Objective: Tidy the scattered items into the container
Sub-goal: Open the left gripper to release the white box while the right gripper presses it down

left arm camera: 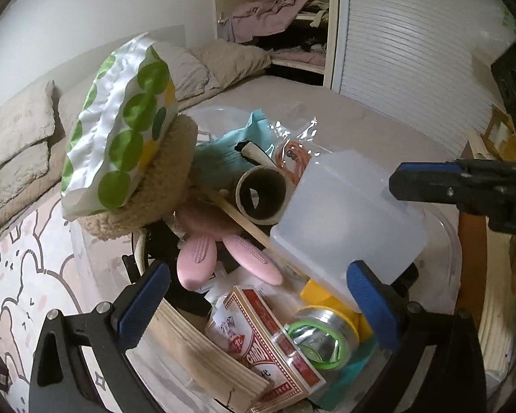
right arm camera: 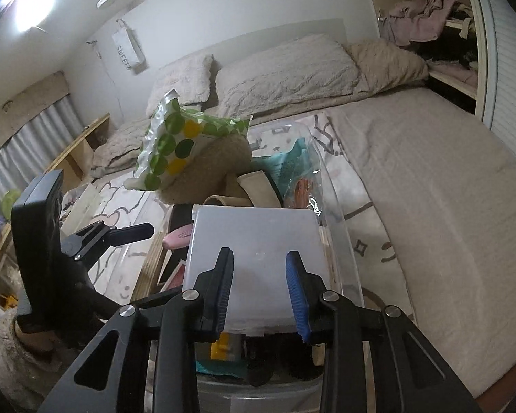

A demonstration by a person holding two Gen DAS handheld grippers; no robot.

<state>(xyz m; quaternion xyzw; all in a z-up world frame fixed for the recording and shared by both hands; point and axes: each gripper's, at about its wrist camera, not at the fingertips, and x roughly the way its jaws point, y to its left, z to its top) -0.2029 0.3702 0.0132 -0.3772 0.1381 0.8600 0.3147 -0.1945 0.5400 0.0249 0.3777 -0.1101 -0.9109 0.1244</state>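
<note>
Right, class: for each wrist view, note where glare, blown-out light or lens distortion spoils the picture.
Left wrist view: glare sparkles on the clear plastic bag; the wardrobe door slats bow from fisheye distortion. Right wrist view: a light at top left is blown out white; the bed edge curves and the corners go dark.

right claw (right arm camera: 259,292) (closed) – translucent box (right arm camera: 254,237), clear container (right arm camera: 344,241)

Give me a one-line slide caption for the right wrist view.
Right gripper shut on a frosted box over the full clear bin on the bed.
</note>
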